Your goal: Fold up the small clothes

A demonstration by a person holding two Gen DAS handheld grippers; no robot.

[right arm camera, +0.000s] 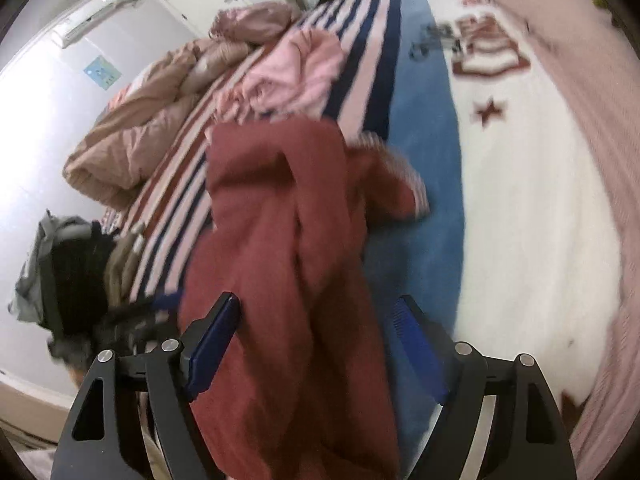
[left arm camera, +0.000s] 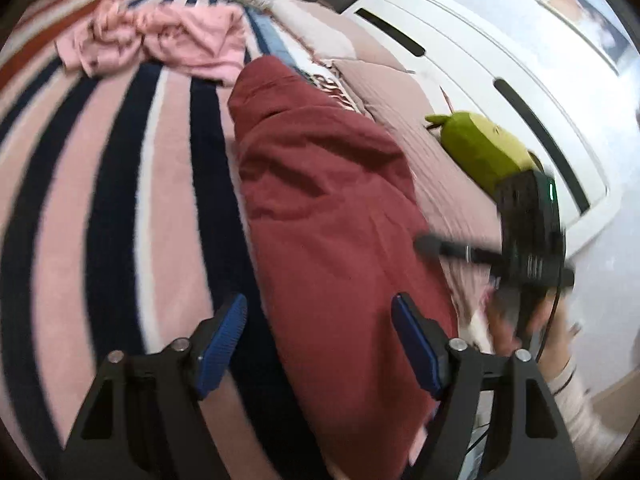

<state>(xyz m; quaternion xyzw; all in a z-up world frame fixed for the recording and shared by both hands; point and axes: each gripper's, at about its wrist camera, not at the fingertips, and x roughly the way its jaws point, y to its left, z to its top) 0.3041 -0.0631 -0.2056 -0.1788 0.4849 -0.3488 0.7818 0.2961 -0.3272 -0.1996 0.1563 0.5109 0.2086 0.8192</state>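
Your left claw (left arm camera: 318, 340) has matte black triangular-cutout arms, silver round screw heads at the pivots, and ribbed blue pads (left arm camera: 224, 344). Your right claw (right arm camera: 316, 344) is built the same, blue pads (right arm camera: 212, 348) included. A black cable runs by your striped pale sleeve (left arm camera: 576, 404).
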